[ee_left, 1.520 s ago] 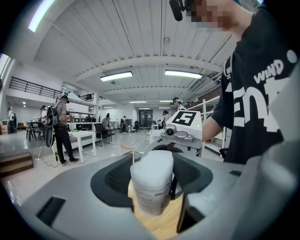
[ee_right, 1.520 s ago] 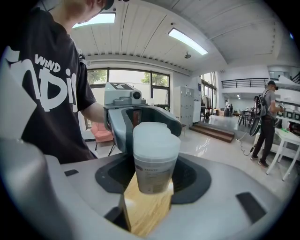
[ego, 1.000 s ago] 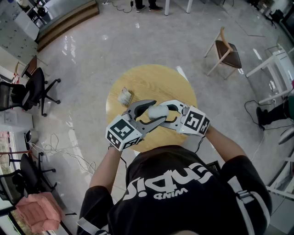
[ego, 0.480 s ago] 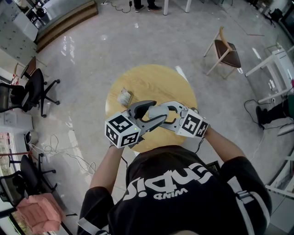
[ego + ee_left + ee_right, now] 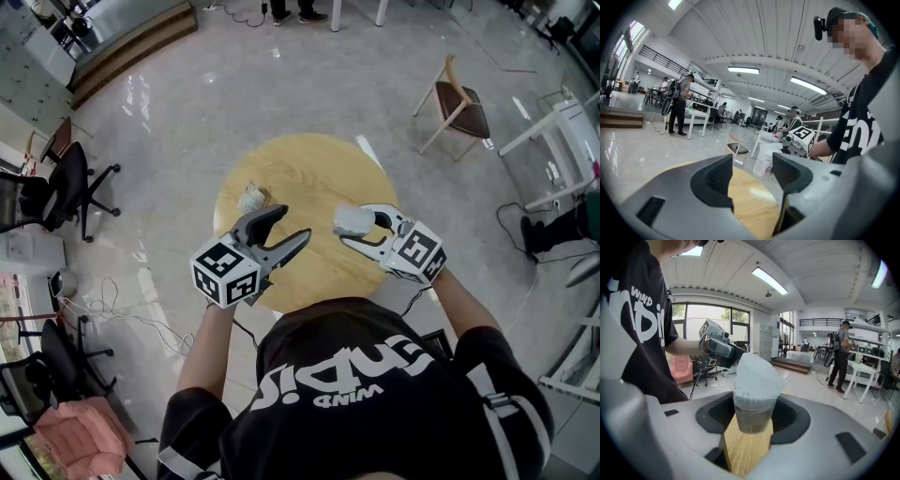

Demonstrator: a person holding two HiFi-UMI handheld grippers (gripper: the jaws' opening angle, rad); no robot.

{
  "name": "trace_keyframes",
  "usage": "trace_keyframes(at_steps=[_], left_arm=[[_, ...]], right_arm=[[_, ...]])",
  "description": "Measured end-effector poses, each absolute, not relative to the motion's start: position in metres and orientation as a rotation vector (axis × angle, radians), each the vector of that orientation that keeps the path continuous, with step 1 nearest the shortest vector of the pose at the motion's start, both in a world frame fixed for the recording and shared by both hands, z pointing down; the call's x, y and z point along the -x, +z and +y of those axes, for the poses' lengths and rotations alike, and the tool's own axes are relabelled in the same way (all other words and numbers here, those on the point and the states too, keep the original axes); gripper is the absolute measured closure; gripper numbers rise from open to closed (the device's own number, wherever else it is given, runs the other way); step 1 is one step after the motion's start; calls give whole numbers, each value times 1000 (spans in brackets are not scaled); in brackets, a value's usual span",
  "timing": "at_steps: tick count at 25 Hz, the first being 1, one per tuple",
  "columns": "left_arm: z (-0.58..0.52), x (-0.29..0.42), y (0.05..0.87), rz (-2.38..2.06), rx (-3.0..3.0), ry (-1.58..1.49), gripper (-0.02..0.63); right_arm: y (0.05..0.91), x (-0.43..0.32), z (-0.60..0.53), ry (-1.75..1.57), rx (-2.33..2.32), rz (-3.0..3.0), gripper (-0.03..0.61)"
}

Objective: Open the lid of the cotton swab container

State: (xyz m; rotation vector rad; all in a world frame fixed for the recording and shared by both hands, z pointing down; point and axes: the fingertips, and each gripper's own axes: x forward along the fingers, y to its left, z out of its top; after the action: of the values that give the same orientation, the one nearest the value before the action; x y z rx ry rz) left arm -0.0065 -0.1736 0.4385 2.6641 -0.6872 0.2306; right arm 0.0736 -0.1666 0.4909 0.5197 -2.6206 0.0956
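Observation:
The cotton swab container [image 5: 751, 409] is a small clear tub with a printed label, and white swab tips show at its top. Its translucent white lid [image 5: 757, 371] stands tilted up and open. My right gripper [image 5: 750, 420] is shut on the tub's sides. In the head view the container [image 5: 353, 219] hangs in my right gripper [image 5: 349, 227] over the round wooden table [image 5: 309, 173]. My left gripper [image 5: 292, 223] is a hand's width to the left, open and empty. From the left gripper view, my left gripper [image 5: 752, 176] stands open and the container [image 5: 763, 161] is seen beyond it.
A small paper packet [image 5: 251, 198] lies on the table's left part. A wooden chair [image 5: 459, 108] stands to the far right and black office chairs [image 5: 70, 183] to the left. White tables and several people fill the room behind.
The two grippers were together at the container; now my left gripper has drawn back to the left, empty. My right gripper has shifted right with the container.

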Motion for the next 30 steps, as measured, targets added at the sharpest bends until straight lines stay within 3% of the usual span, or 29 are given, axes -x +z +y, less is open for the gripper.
trace_keyframes(at_steps=[8, 13, 16, 30], left_arm=[[-178, 41, 452, -868, -2625, 252, 355], [-173, 49, 460, -1003, -2615, 226, 534], [-169, 51, 465, -1067, -2600, 172, 593], [-166, 76, 498, -1426, -2509, 148, 601]], right_arm=[[473, -124, -183, 200, -849, -2606, 368], [469, -133, -183, 254, -1087, -2599, 368], [475, -142, -182, 290, -1220, -2577, 368], [495, -158, -177, 252, -1430, -2516, 368]])
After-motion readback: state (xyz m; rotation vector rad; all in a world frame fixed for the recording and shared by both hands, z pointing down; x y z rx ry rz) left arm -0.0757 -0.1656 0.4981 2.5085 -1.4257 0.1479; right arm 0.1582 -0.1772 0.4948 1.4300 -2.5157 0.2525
